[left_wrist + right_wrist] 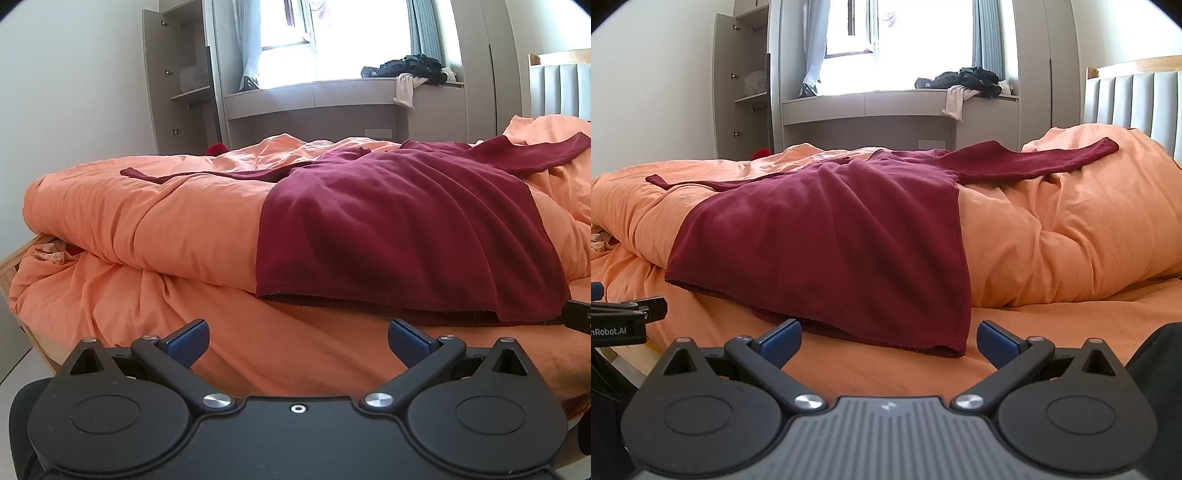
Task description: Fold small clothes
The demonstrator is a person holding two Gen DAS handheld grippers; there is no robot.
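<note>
A dark red long-sleeved top lies spread over a bunched orange duvet on the bed, sleeves stretched out to left and right, its hem hanging over the duvet's near edge. My left gripper stands open just short of the hem's left part, nothing between its blue pads. My right gripper is open too, in front of the hem's right corner, which hangs near its gap without touching the pads. The left gripper's side shows at the right wrist view's left edge.
An orange sheet covers the mattress in front of the duvet. Behind the bed are a window seat with a heap of dark clothes, an open grey cupboard and a padded headboard at the right.
</note>
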